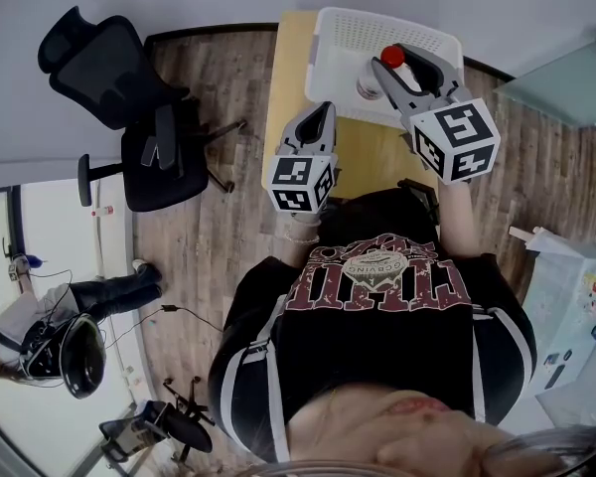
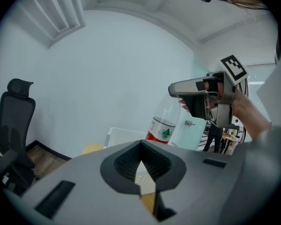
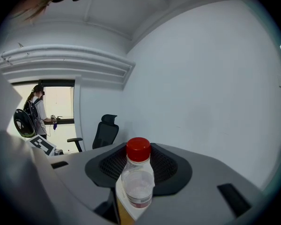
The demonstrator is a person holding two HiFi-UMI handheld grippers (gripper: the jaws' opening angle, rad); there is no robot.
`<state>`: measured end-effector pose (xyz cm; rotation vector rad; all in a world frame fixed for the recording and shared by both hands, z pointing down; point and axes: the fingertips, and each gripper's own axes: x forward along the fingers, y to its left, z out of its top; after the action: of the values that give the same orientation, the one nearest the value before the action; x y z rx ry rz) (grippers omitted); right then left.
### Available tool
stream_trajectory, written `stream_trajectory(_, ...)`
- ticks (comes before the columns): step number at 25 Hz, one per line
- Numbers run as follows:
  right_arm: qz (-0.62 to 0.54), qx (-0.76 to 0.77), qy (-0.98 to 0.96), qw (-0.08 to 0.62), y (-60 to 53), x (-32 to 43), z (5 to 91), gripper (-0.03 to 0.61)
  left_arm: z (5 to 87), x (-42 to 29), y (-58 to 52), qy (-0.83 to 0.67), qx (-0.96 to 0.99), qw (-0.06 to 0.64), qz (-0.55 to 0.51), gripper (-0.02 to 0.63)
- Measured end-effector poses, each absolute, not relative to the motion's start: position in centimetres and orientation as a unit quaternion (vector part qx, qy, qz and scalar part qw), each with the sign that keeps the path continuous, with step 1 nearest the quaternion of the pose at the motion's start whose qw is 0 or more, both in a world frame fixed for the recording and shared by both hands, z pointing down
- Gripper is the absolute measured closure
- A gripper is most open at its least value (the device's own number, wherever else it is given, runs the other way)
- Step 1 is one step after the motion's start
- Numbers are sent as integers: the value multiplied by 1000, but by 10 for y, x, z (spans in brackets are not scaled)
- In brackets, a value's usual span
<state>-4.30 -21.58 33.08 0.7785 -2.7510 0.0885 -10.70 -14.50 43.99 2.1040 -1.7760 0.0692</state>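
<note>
The right gripper (image 1: 397, 63) is clenched on the neck of a clear bottle (image 1: 370, 87) with a red cap. The bottle stands upright between the jaws, over the white basket (image 1: 343, 38) at the far end of the yellow table (image 1: 288, 78). Contact between the bottle base and the basket floor cannot be determined. The left gripper (image 1: 323, 115) has its jaws drawn together with nothing between them, and is positioned over the table just beside the basket's near edge. A black office chair (image 1: 129, 97) stands on the wood floor to the left.
</note>
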Motion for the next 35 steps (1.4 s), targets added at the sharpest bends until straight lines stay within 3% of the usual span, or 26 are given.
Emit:
stream_trajectory(15,7,234,-965,120,-188,-41,304,413,438,-108,-135,-650,736,189,21,566)
stream_trajectory(35,6,170,-979,113,-163,-93,298,414,447,-155,-134,-669,716,197,13,566)
